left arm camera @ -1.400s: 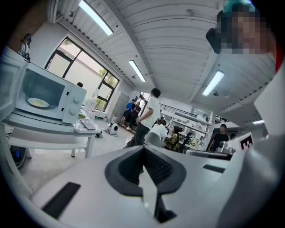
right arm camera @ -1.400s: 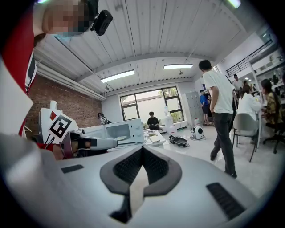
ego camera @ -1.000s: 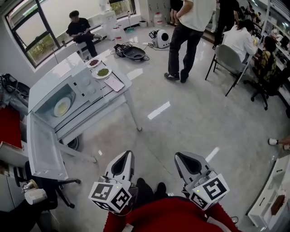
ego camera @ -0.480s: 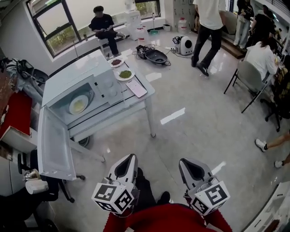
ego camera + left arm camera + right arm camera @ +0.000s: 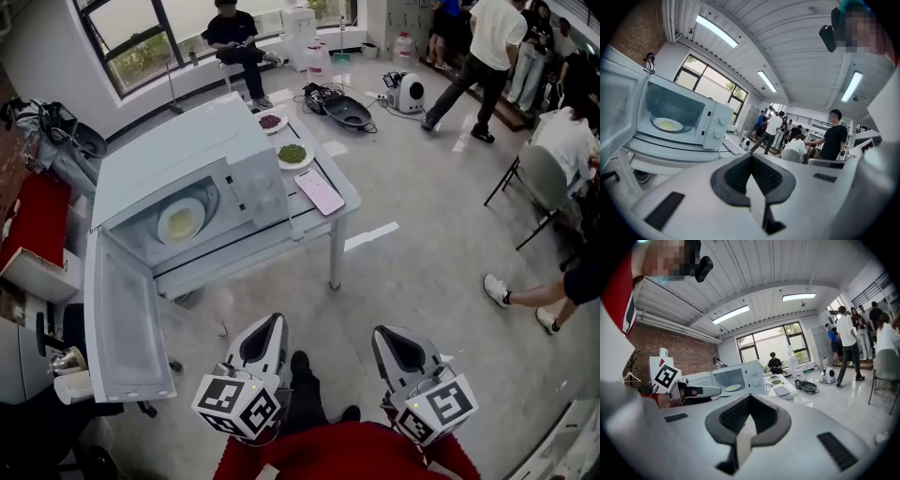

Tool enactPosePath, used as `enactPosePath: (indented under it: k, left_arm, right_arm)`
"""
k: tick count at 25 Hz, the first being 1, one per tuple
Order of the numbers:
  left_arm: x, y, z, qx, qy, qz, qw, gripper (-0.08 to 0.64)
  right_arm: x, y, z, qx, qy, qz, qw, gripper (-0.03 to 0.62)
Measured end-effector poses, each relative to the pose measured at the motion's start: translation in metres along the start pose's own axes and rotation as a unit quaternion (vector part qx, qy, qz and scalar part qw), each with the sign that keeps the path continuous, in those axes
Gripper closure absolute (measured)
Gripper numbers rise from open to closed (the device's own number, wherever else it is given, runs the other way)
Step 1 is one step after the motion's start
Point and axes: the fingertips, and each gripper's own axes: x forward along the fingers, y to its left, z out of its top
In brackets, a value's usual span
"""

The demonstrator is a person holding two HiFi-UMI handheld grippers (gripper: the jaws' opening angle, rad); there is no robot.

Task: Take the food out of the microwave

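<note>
So, approach stage, nothing in hand yet. The left claw (image 5: pixel 265 330) and right claw (image 5: pixel 398 339) sit low at 6 o'clock in the head view, side by side and well apart from the desk (image 5: pixel 342 187). Each gripper view shows its jaws pressed together w/ nothing between them.

The microwave (image 5: pixel 187 159) stands on the desk at approx 11 o'clock from the claws, its door (image 5: pixel 122 319) swung fully open toward 7 o'clock. The food is inside: a pale plate (image 5: pixel 181 220) w/ a yellowish portion, lying flat on the cavity floor and showing through the opening. At 1 o'clock of the microwave, on the same desk, are a phone (image 5: pixel 320 191) and a green dish (image 5: pixel 292 154).

Handling, my guess: the plate is prob. ceramic, so stiff, smooth, slippery at the rim and breakable if dropped, moderate weight. Best hold is the near rim, jaws opened first, one above and one below the edge. Then draw it out level so the food doesn't slide, and keep clear of the door.
</note>
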Motion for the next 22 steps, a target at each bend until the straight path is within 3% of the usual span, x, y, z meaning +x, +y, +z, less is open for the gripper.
enactPosePath:
  k: [7, 12, 16, 22]
  left_arm:
    - [0.015, 0.073, 0.028, -0.045, -0.022, 0.032, 0.9982, 0.552]
    - [0.018, 0.137, 0.045, -0.094, -0.043, 0.073, 0.9919, 0.552]
    - [0.024, 0.198, 0.063, -0.155, -0.064, 0.098, 0.9809, 0.552]
    - [0.027, 0.247, 0.051, -0.249, -0.070, 0.118, 0.9588, 0.552]
  right_arm:
    - [0.068, 0.015, 0.012, -0.007, 0.017, 0.028, 0.999, 0.581]
    - [0.116, 0.027, 0.018, -0.009, 0.036, 0.045, 0.998, 0.581]
    - [0.159, 0.037, 0.025, -0.009, 0.051, 0.048, 0.998, 0.581]
    - [0.187, 0.043, 0.018, -0.008, 0.076, 0.052, 0.996, 0.581]
